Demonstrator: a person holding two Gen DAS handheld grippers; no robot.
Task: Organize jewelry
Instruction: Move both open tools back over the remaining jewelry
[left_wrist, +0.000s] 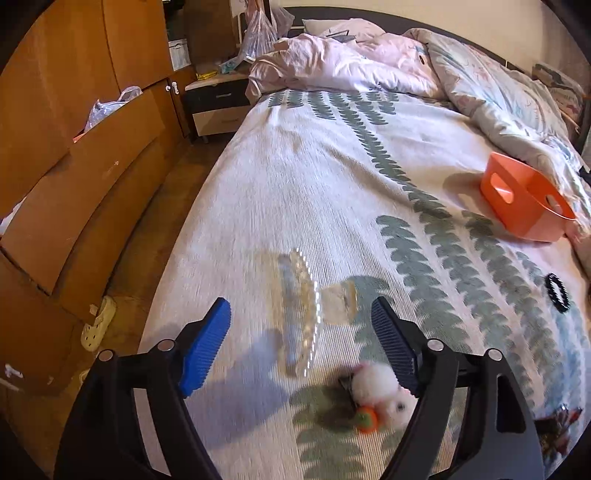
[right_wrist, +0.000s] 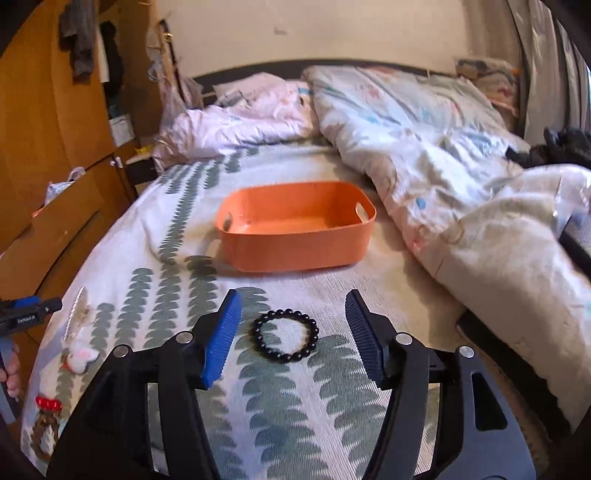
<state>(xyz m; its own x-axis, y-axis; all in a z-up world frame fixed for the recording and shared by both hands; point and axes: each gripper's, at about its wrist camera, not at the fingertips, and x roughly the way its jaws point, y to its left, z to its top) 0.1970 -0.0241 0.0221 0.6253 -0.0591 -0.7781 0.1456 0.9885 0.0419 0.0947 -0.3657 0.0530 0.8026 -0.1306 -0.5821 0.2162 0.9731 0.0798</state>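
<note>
Bed (left_wrist: 314, 177) with white leaf-print cover carries everything. My left gripper (left_wrist: 301, 354) has its fingers spread apart, nothing pinched; clear plastic hair claw clip (left_wrist: 297, 314) lies blurred on the cover between them, pads not touching it. White fluffy plush hair clip (left_wrist: 376, 391) with an orange bit sits just beside my left gripper's right finger.

My right gripper (right_wrist: 293, 332) also has fingers apart and empty; black round-bead bracelet (right_wrist: 285, 338) lies flat on the cover between them, clear of both pads. Orange rectangular plastic basket (right_wrist: 295, 236) with handle slots stands upright beyond the bracelet, near the crumpled pale duvet (right_wrist: 424, 155). Nothing visible inside the basket. In the right wrist view the claw clip and plush clip lie far left, by my other gripper.
</note>
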